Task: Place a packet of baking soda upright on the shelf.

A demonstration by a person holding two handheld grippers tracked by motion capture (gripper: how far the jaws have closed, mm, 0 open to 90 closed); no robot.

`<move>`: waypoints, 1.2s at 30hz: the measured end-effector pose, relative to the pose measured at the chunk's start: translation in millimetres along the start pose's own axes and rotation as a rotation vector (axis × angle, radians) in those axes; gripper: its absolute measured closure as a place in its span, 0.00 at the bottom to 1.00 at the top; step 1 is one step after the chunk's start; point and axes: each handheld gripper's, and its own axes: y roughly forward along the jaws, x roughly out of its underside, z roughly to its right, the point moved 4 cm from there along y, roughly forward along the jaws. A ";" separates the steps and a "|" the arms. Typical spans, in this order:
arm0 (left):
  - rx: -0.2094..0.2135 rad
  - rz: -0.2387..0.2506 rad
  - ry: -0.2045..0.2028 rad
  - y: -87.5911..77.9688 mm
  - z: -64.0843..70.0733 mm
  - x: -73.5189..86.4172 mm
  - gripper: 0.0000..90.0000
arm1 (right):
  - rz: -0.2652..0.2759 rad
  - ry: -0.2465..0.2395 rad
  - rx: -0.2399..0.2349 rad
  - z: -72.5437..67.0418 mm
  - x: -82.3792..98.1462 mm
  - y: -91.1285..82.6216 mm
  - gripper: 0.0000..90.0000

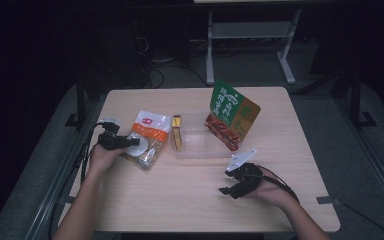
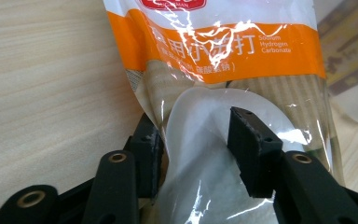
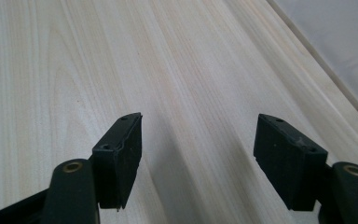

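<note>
High view looks down on the whole table [image 1: 200, 200] from the person's edge; both gripper views sit close above its wood

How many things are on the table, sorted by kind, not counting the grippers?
Pouches: 2, an orange and white pouch and a green and red pouch
Small yellow boxes: 1
Clear plastic trays: 1
Total: 4

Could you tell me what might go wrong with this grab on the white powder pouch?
The left gripper pinches only the bulging clear end of the powder pouch, so the slick film may slip or tear. If swung right, the hanging pouch could knock the yellow box beside the clear tray.
</note>
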 end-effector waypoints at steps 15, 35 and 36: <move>0.067 0.028 -0.001 -7.1 0.8 2.6 0.98 | -0.014 -0.007 -0.010 1.1 1.3 2.0 0.37; 0.126 0.212 0.031 -63.9 17.3 -11.6 1.00 | 0.021 0.001 -0.027 1.5 2.4 -3.4 0.38; 0.127 0.218 0.032 -66.9 18.4 -11.7 1.00 | 0.021 0.000 -0.024 1.9 2.7 -3.6 0.38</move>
